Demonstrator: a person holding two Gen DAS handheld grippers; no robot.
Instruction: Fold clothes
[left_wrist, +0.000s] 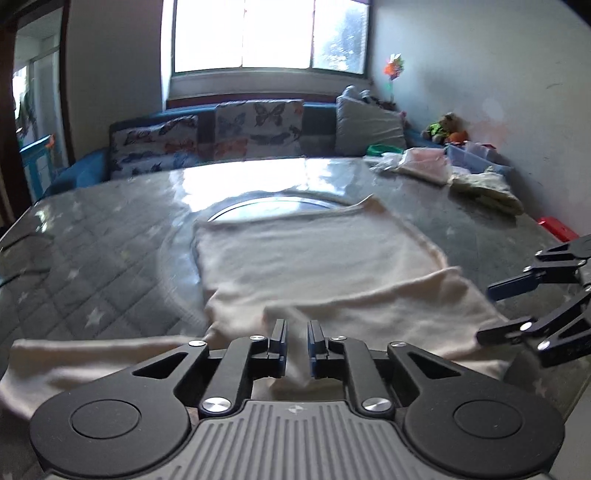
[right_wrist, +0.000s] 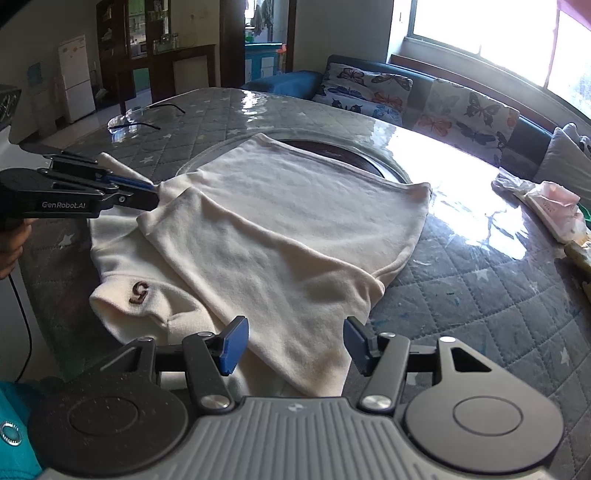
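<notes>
Cream sweater (right_wrist: 280, 229) between left jaws

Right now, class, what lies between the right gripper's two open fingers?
In the right wrist view, the near edge of the white shirt lies between the right gripper fingers, spread on the table. Nothing else sits there.

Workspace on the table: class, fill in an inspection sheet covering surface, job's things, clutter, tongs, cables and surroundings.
Surface: quilted grey star-print table cover under glossy clear film.
Job's things: cream garment, partly folded, a "5" near its collar.
Clutter: glasses at the far edge; pink-and-white clothes pile on the right.
Tongs: left tongs shut on garment fabric; right tongs open over the near edge.
Cables: black cable below the left handle.
Surroundings: butterfly-print sofa cushions, bright window.
</notes>
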